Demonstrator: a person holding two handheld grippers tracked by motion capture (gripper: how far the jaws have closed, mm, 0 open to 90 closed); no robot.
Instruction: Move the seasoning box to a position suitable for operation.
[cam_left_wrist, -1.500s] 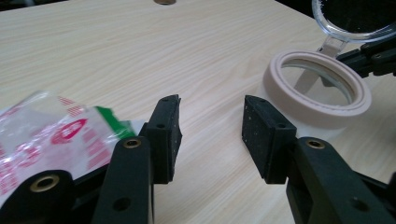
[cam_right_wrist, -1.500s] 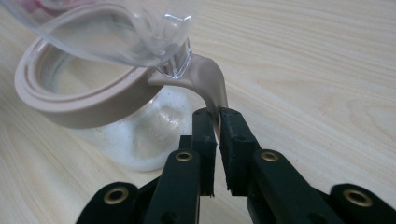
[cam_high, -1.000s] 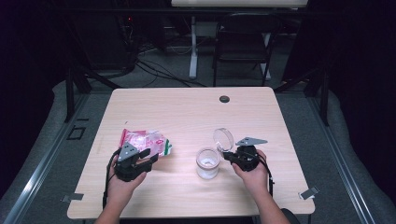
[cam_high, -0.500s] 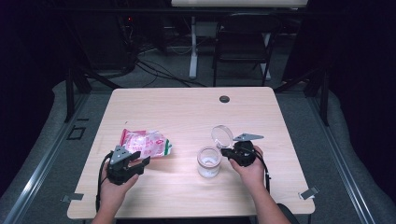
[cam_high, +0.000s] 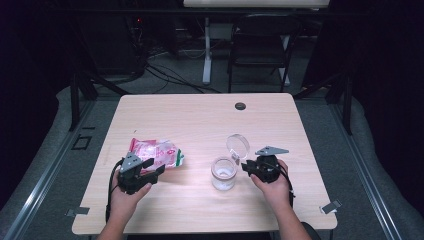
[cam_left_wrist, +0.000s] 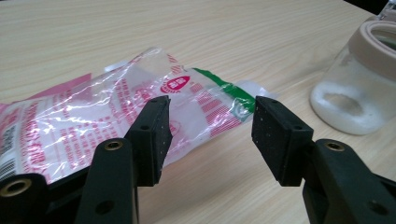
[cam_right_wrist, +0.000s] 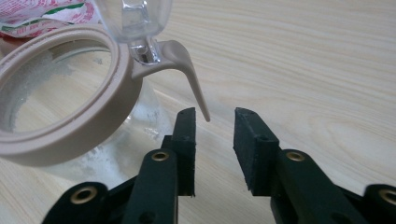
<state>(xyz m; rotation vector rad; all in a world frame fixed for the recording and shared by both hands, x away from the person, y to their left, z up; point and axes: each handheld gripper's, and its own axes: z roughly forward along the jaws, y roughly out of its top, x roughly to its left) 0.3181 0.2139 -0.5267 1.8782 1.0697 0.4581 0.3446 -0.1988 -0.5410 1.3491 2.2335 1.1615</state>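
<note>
The left gripper (cam_high: 150, 170) sits with its jaws spread wide and holding nothing, just short of the near edge of the bag (cam_high: 156, 152), a clear pink-and-red printed packet with a green end lying flat on the table (cam_high: 200, 120). The right gripper (cam_high: 246, 167) is also released, its jaws parted beside the jar (cam_high: 223, 173), with the jar's tan lid tab (cam_right_wrist: 194, 88) hanging just above and between them, untouched. The jar stands upright right of the bag, its clear lid (cam_high: 237, 145) flipped up, white grains inside.
</note>
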